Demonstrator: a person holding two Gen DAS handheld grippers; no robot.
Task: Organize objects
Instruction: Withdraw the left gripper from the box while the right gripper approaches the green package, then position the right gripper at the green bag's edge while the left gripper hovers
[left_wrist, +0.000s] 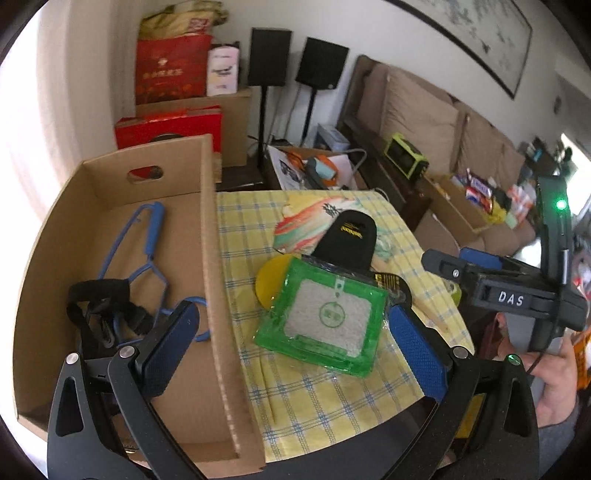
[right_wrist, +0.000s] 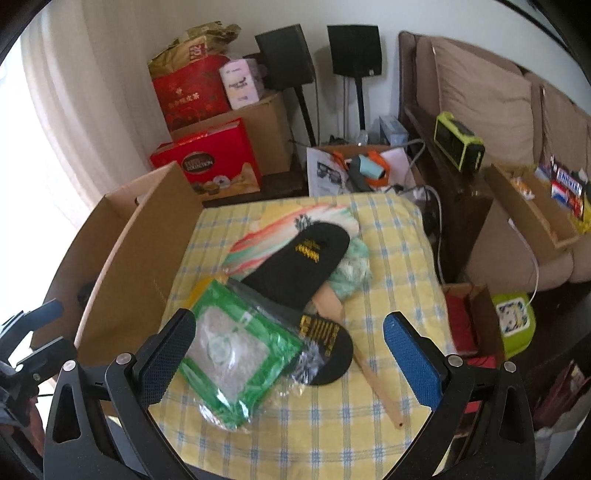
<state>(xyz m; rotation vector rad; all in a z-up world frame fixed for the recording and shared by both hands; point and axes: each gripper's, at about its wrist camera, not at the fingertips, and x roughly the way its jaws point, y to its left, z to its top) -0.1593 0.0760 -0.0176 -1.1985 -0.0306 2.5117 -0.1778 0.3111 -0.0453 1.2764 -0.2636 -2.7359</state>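
A green plastic packet (left_wrist: 325, 317) (right_wrist: 236, 354) lies on the yellow checked tablecloth (left_wrist: 332, 402) (right_wrist: 332, 424). Behind it are a black insole (left_wrist: 349, 240) (right_wrist: 299, 266), a striped paper fan (left_wrist: 306, 225) (right_wrist: 258, 236) with a wooden handle (right_wrist: 369, 373), and a yellow disc (left_wrist: 267, 284). The open cardboard box (left_wrist: 210, 258) (right_wrist: 147, 251) on the left holds a blue cord (left_wrist: 147, 236) and a black strap (left_wrist: 107, 306). My left gripper (left_wrist: 295, 347) is open and straddles the box wall and the packet. My right gripper (right_wrist: 290, 358) (left_wrist: 461, 260) is open above the packet and insole, holding nothing.
Red gift boxes (right_wrist: 210, 162) and cartons stack behind the cardboard box, beside two black speakers (right_wrist: 354, 48). A brown sofa (right_wrist: 480, 92), a green radio (right_wrist: 458, 142) and a snack carton (right_wrist: 535, 206) stand to the right. A person's hand (left_wrist: 554, 373) holds the right gripper.
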